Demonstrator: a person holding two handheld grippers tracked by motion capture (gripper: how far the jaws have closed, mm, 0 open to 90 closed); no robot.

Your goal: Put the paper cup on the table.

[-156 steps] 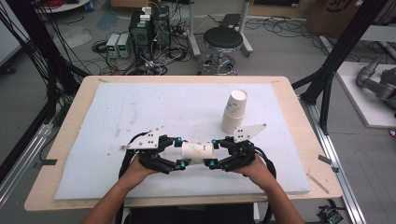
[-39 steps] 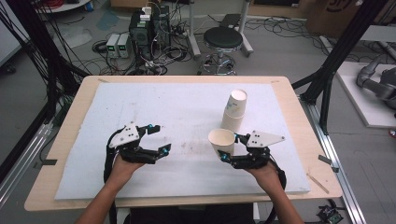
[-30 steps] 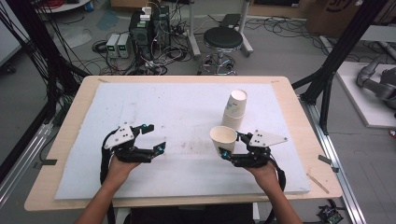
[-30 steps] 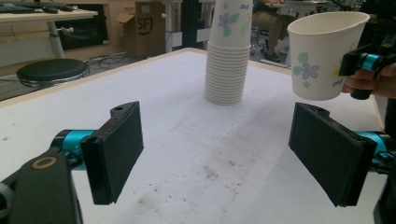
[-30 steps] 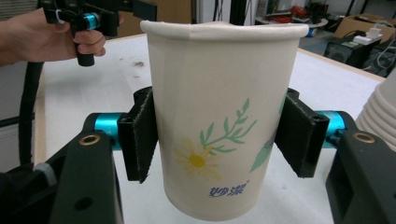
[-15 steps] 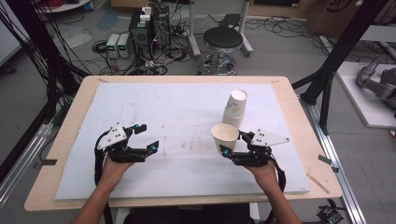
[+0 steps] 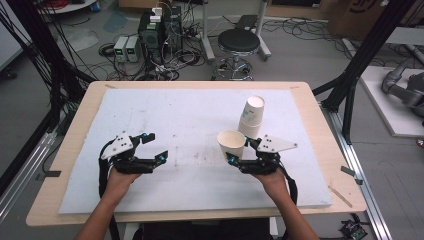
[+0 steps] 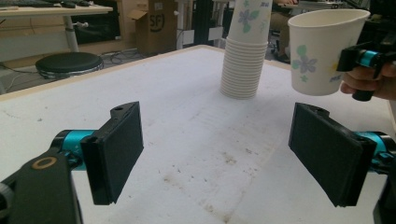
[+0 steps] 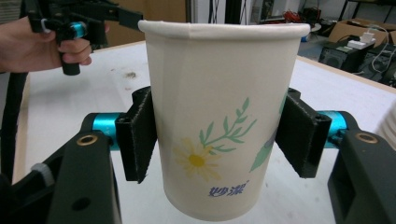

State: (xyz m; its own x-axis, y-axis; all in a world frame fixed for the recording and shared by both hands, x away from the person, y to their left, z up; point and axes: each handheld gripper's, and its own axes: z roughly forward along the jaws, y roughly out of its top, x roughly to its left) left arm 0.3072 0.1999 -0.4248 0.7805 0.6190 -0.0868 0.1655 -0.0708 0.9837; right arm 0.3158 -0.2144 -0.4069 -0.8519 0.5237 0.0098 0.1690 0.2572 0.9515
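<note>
The right gripper (image 9: 219,140) clamps an upright white flower-printed paper cup (image 9: 223,112) with blue Chinese lettering, near the cup stack (image 7: 251,116). The left gripper (image 8: 229,154) gapes wide, empty, over bare white board (image 7: 175,115).

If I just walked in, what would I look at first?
Probably the flowered paper cup, held upright above the white mat between the black fingers of the right gripper. Just behind it on the mat stands a tall stack of the same cups, leaning a little. Over on the left side, the left gripper has its fingers wide apart with nothing between them.
</note>
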